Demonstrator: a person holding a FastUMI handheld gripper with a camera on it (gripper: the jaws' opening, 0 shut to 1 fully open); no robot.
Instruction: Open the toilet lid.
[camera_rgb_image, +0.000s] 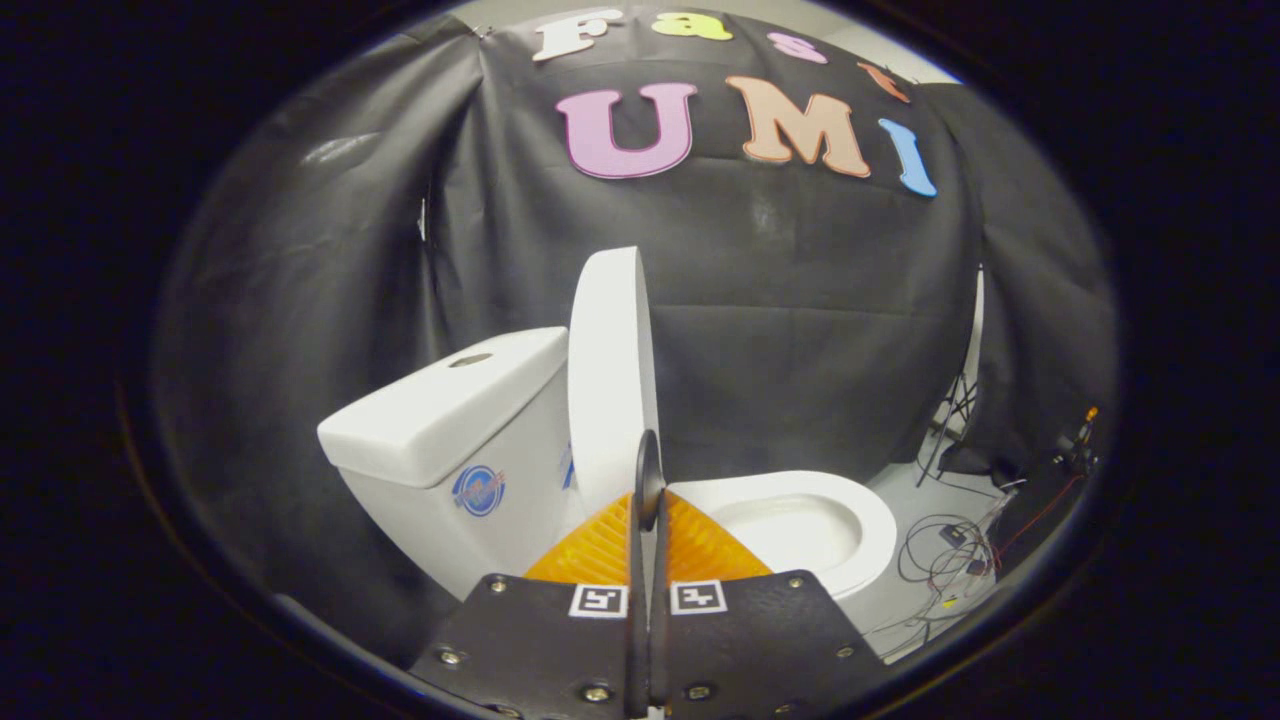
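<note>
Gripper (648, 480) is held level, jaws pressed together, just before the raised toilet lid (610, 380).

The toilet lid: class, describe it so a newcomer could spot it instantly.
Find the white toilet before the black cloth wall. Between its tank and open seat, just beyond the shut gripper, the toilet lid stands upright. It alone is a tall, thin oval slab seen nearly edge-on.

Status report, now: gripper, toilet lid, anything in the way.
Gripper shut, empty, fingers closed together just short of the lid. Toilet lid up, standing against the tank; seat exposed. Nothing in the way; cables on floor beyond.
</note>
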